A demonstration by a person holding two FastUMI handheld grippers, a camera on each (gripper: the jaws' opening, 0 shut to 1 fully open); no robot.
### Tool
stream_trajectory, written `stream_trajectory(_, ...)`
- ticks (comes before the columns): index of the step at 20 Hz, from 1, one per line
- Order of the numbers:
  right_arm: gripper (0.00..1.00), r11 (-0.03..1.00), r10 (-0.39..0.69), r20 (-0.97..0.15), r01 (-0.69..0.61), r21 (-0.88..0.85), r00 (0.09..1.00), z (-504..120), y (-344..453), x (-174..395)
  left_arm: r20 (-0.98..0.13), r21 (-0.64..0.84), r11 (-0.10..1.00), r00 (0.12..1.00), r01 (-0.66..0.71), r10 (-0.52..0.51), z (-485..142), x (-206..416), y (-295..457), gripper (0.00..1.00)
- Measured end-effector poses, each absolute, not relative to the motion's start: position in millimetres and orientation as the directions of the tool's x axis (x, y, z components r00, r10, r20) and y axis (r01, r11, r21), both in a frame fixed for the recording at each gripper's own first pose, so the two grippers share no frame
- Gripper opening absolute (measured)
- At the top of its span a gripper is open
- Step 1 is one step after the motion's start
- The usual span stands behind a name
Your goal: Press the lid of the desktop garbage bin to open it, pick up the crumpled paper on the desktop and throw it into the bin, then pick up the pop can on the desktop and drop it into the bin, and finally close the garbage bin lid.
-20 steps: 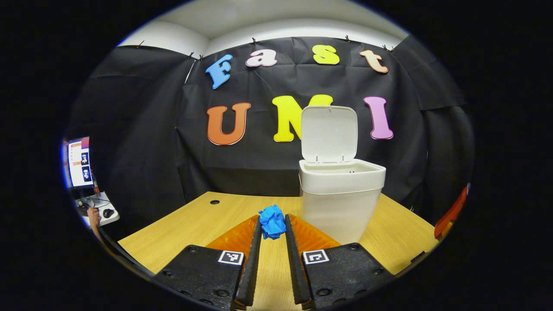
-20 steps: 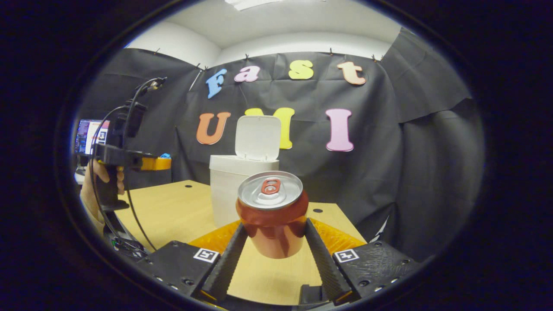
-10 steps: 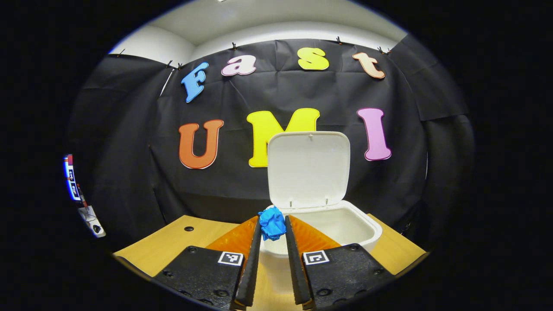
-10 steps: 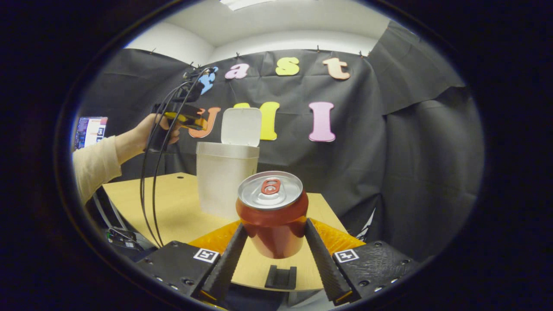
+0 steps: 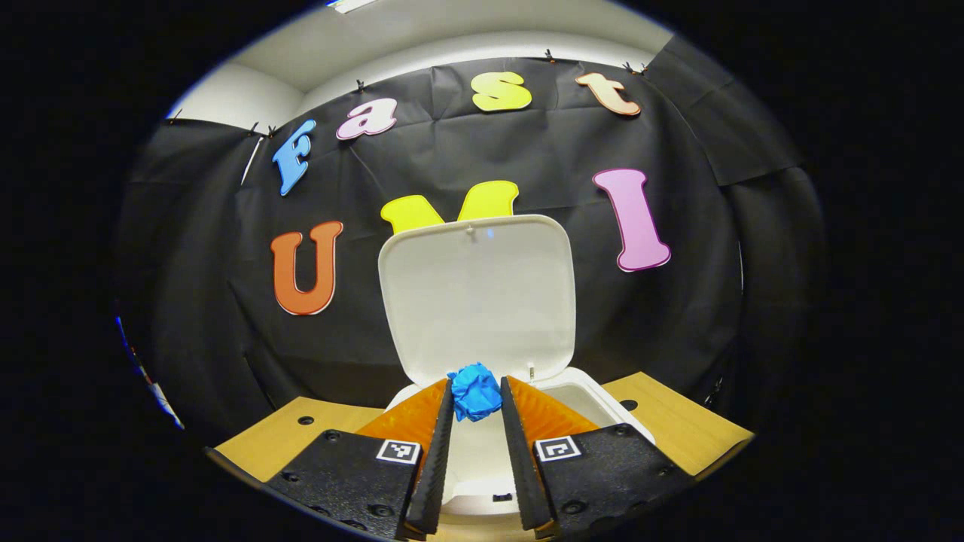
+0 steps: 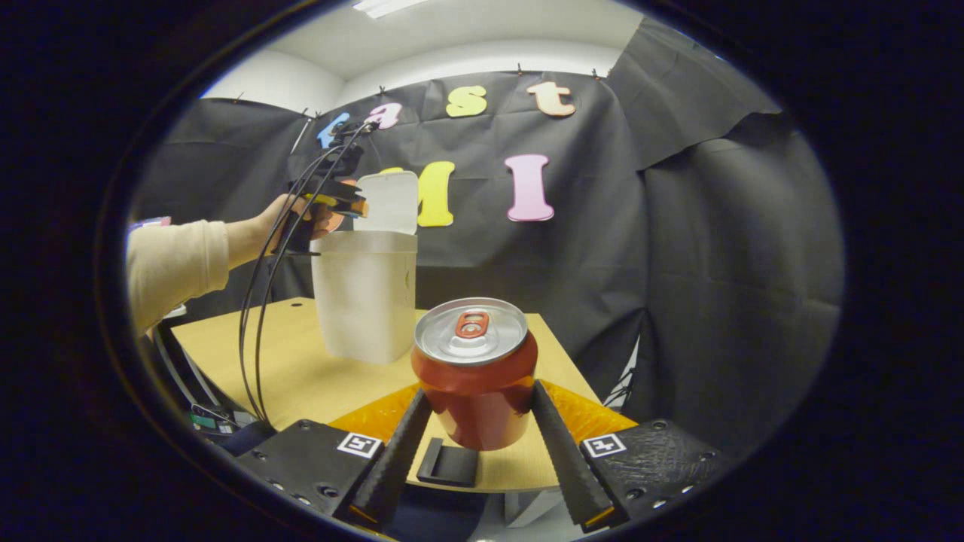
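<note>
Crumpled paper (image 5: 474,393), blue, sits pinched between both fingers of the left gripper (image 5: 476,403), above the open mouth of the bin (image 5: 602,403), before its raised lid (image 5: 478,297). Right gripper view shows a sleeve (image 6: 175,263) left of the bin. Right gripper (image 6: 477,410) clamps the pop can (image 6: 474,373), nearer than the bin, over the desk (image 6: 301,369) edge.

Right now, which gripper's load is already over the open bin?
The left gripper: its blue crumpled paper hangs above the bin opening. The right gripper holds the pop can off beside the bin.
</note>
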State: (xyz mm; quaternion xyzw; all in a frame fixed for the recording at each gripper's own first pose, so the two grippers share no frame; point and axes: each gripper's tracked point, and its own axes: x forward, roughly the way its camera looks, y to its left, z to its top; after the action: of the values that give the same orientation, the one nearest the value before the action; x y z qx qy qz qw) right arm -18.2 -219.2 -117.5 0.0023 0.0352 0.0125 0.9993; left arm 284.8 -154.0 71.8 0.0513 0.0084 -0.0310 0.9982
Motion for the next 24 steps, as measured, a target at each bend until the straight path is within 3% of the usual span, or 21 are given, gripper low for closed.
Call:
stream_trajectory(6, 0.81, 0.999, -0.005, -0.110, 0.009, 0.041, 0.994, -132, -236, -9, -0.068, 0.017, 0.998, 0.996, 0.061, -0.060, 50, 295, -159, 0.43)
stream_trajectory(10, 0.81, 0.999, -0.002, -0.126, 0.006, 0.034, 0.992, -136, -232, -3, -0.035, -0.032, 0.996, 0.996, 0.081, -0.082, 62, 286, -156, 0.50)
stream_trajectory(12, 0.81, 0.999, -0.014, -0.148, 0.018, 0.030, 0.989, -140, -234, 8, -0.024, -0.043, 0.989, 0.990, 0.139, -0.140, 67, 281, -160, 0.63)
stream_trajectory(13, 0.82, 0.999, -0.021, -0.155, 0.025, 0.025, 0.988, -140, -235, 12, -0.039, -0.052, 0.986, 0.986, 0.159, -0.161, 65, 283, -160, 0.94)
stream_trajectory(14, 0.82, 0.999, -0.034, -0.164, 0.037, 0.019, 0.986, -141, -238, 18, -0.049, -0.048, 0.989, 0.989, 0.140, -0.143, 63, 279, -151, 0.98)
stream_trajectory(24, 0.82, 0.978, -0.176, -0.254, 0.198, 0.065, 0.951, -108, -298, 135, 0.030, -0.035, 0.988, 0.988, 0.150, -0.149, 74, 241, -59, 0.99)
